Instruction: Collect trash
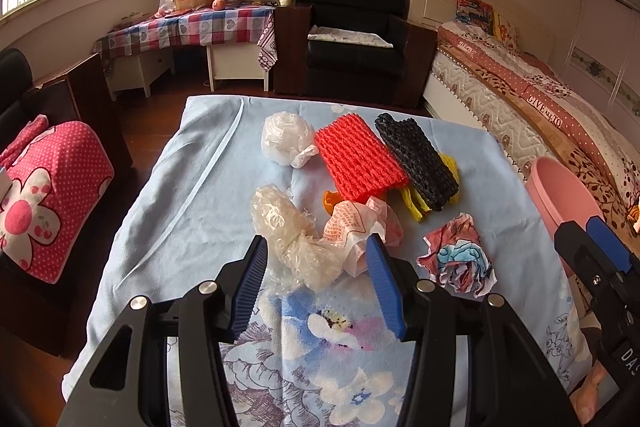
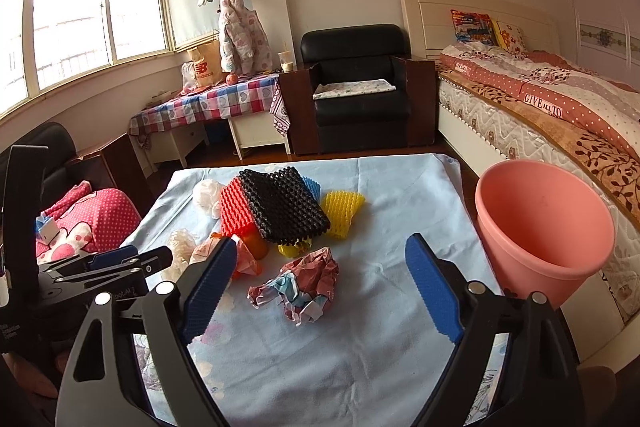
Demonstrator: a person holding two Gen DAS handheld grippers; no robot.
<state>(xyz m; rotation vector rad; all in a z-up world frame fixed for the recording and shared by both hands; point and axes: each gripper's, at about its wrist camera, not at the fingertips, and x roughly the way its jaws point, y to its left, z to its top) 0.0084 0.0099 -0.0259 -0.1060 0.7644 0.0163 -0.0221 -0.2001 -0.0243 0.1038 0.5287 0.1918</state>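
Note:
Trash lies on a blue floral cloth (image 1: 192, 195): a clear crumpled plastic bag (image 1: 292, 239), a printed paper wrapper (image 1: 352, 227), a crumpled colourful paper ball (image 1: 456, 259) (image 2: 300, 287), red foam netting (image 1: 356, 159), black foam netting (image 1: 416, 163) (image 2: 284, 207), yellow netting (image 2: 340, 211) and a white plastic wad (image 1: 286, 139). My left gripper (image 1: 318, 259) is open, its jaws astride the clear bag's near end. My right gripper (image 2: 320, 267) is open just short of the paper ball. A pink bucket (image 2: 544, 227) stands right of the table.
A bed (image 2: 560, 115) runs along the right, close behind the bucket. A black armchair (image 2: 360, 83) and a checked-cloth table (image 2: 208, 103) stand at the back. A pink dotted cushion (image 1: 48, 195) lies on a seat to the left.

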